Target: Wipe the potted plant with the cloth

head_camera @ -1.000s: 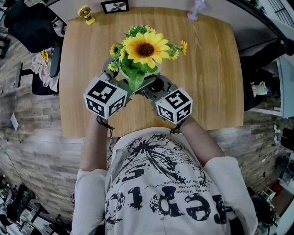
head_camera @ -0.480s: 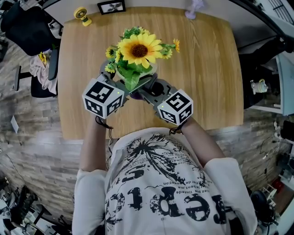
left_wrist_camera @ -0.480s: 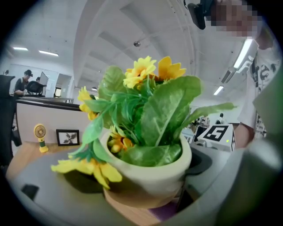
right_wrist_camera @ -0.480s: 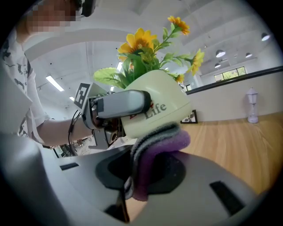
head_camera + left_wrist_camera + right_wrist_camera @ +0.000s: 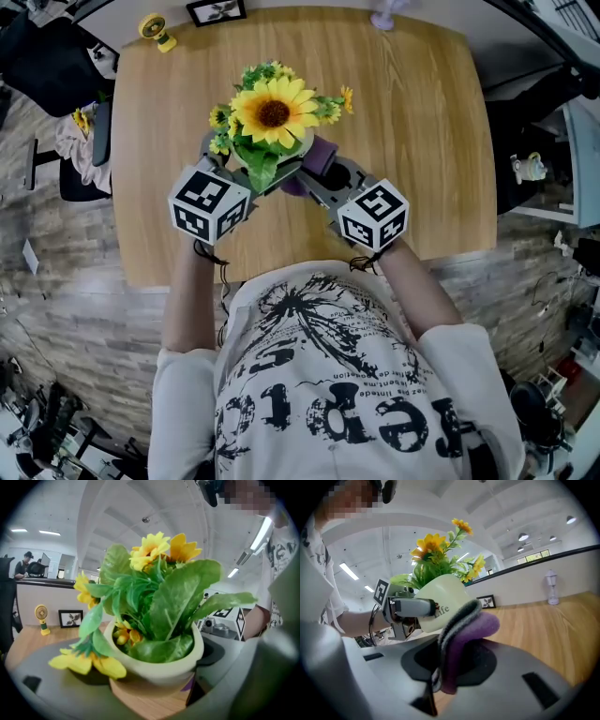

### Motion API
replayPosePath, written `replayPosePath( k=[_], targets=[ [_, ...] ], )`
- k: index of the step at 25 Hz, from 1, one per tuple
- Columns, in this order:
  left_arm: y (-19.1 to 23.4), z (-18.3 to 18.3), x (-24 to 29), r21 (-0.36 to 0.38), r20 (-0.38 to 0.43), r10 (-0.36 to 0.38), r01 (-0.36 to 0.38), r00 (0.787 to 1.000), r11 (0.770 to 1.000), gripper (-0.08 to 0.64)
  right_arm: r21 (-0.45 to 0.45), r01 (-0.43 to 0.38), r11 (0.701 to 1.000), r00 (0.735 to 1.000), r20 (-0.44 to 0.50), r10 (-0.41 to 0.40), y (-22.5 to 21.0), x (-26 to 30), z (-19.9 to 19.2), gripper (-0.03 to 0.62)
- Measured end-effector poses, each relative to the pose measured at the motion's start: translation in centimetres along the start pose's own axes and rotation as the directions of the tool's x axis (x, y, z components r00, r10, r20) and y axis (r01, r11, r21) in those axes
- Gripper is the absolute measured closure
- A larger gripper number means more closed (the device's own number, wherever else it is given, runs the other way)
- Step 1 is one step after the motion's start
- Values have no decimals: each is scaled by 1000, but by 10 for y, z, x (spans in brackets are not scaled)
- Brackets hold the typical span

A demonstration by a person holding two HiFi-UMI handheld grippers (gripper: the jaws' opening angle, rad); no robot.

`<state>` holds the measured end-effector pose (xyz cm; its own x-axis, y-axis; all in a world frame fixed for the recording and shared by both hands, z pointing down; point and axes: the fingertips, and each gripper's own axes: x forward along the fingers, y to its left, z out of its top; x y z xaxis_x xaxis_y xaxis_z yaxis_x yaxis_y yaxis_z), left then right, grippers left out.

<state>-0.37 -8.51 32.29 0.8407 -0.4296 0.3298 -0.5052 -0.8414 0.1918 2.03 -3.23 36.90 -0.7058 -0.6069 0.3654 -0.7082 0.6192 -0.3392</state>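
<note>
Two grippers: both loaded, meeting over the table (image 5: 422, 141).
Left gripper (image 5: 241, 178): clamped on the pale pot of the potted plant (image 5: 272, 117), which looks tilted and raised off the wood.
Right gripper (image 5: 317, 178): pinching a folded purple-grey cloth (image 5: 464, 634), right beside the pot wall.
Doing it well: brace the pot, press the fold flat, sweep round the wall, avoid the leaves.
Hard to tell: actual cloth-to-pot contact; the flowers hide the pot from above.

Plant (image 5: 270, 117) between left gripper's (image 5: 246, 171) jaws, over table's (image 5: 422, 141) middle; cloth (image 5: 319, 153) in right gripper (image 5: 314, 173), just right of plant; fan (image 5: 153, 30), frame (image 5: 216, 11) behind, at far-left edge.
</note>
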Motion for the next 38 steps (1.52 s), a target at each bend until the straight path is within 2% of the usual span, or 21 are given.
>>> replayPosePath(
  k=[8, 12, 16, 18, 21, 28, 30, 34, 38],
  targets=[
    [9, -16, 3, 25, -18, -6, 6, 1000, 1000, 29, 72, 104, 992, 994, 13, -105, -38, -5, -1, 520],
    [1, -38, 18, 44, -64, -42, 45, 997, 998, 29, 93, 190, 977, 982, 2, -191, -73, -21, -5, 518],
    [-25, -68, 35, 80, -101, -88, 96, 991, 992, 29, 74, 270, 960, 963, -20, -270, -108, -48, -16, 518],
    [-34, -80, 40, 62, -93, -119, 125, 988, 990, 29, 61, 295, 953, 955, -24, -294, -121, -55, -20, 518],
    [-34, -92, 50, 32, -89, -141, 144, 986, 989, 29, 31, 320, 947, 947, -27, -320, -140, -56, -18, 518],
    [-26, -135, 78, 42, -159, -149, 157, 976, 987, 29, -30, 401, 916, 916, 6, -401, -175, -60, -11, 517],
    [-26, -147, 82, 39, -176, -156, 165, 972, 986, 29, -25, 411, 911, 912, 4, -411, -179, -61, -13, 517],
    [-27, -159, 87, 84, -221, -168, 191, 961, 978, 29, 27, 373, 928, 928, 6, -373, -177, -55, -14, 515],
    [-26, -166, 91, 124, -243, -183, 217, 953, 968, 29, 9, 372, 928, 928, 4, -372, -173, -50, -14, 515]
  ],
)
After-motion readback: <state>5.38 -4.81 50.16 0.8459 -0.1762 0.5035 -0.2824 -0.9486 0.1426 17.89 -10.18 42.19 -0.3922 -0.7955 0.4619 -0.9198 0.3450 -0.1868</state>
